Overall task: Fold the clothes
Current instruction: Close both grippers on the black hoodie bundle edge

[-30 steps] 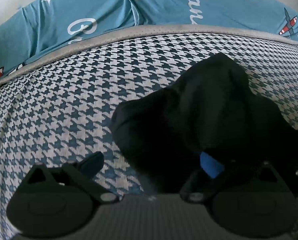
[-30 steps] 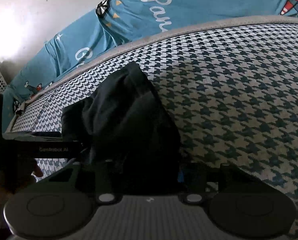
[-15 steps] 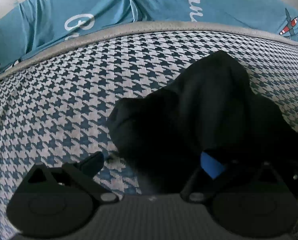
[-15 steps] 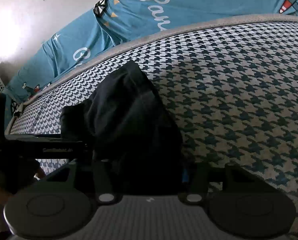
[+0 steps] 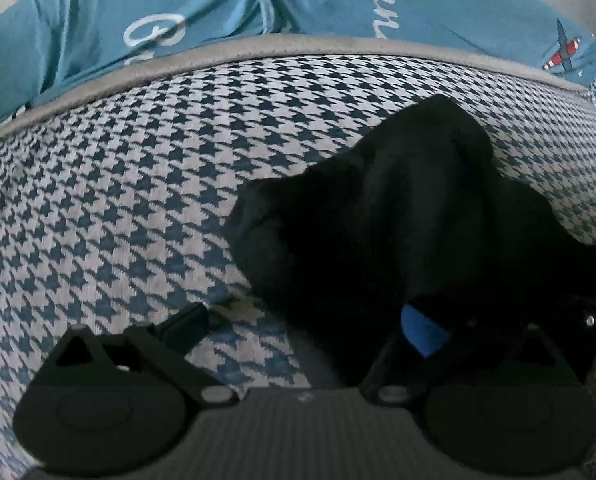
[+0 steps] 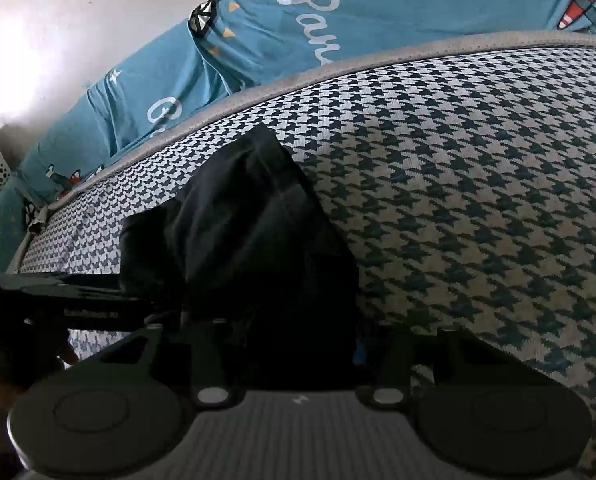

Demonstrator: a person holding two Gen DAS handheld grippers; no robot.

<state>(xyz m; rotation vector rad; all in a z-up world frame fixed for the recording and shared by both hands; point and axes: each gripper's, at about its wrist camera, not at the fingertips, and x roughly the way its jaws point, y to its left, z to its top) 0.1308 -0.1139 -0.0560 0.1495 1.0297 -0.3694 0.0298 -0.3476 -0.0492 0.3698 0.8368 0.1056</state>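
Right wrist: claw (image 6: 281, 332) tips behind black garment (image 6: 257, 232)

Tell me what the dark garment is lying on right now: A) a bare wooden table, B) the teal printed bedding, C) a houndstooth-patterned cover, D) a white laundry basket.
C: the dark garment lies bunched on the houndstooth-patterned cover, with the teal printed bedding only beyond its grey edge.

The black garment (image 6: 257, 248) hides the right gripper's (image 6: 287, 344) fingertips; the left gripper's (image 5: 302, 320) right finger is half buried.

Dim daylight, glare on wall (image 6: 37, 40) upper left, fisheye bending edges, black garment (image 5: 398, 220) detail lost
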